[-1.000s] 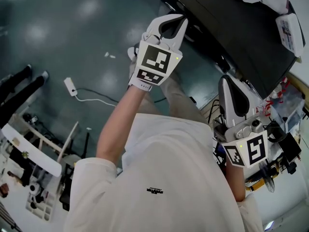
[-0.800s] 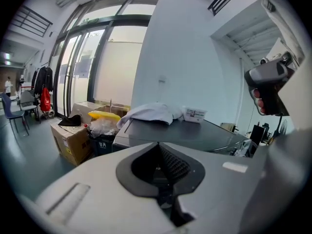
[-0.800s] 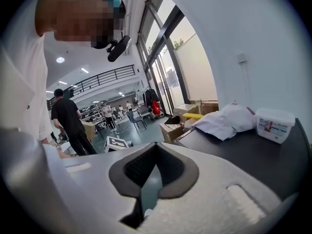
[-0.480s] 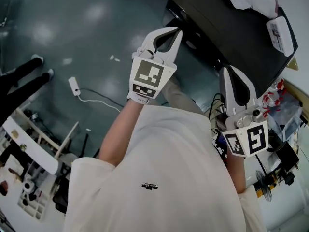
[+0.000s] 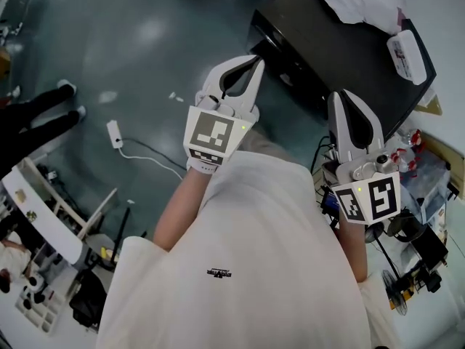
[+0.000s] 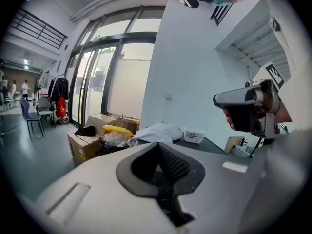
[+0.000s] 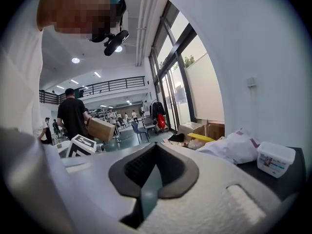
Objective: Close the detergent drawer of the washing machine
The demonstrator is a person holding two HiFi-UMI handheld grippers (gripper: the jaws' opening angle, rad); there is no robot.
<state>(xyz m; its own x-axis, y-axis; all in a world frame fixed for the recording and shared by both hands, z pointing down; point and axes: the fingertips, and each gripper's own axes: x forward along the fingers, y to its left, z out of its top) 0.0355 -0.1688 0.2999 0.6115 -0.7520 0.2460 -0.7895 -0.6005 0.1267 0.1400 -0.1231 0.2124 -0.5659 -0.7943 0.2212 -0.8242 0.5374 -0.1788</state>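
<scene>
Matt plastic, glossy floor

The left gripper and right gripper are showing smooth, matt white plastic shells; the floor is gleaming glossy; crumpled white cloth is resting on a matt black top

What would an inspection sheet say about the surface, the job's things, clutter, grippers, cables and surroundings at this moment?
Surface: black top, mostly bare.
Job's things: detergent drawer cannot be made out in any view.
Clutter: white cloth and white lidded tub on the black top; cardboard boxes on the floor beyond.
Grippers: left gripper shut, empty; right gripper shut, empty; both held up in front of the person.
Cables: white plug block with its cord on the floor; cable tangle at the person's right.
Surroundings: teal floor; a bystander's legs at the left.
</scene>
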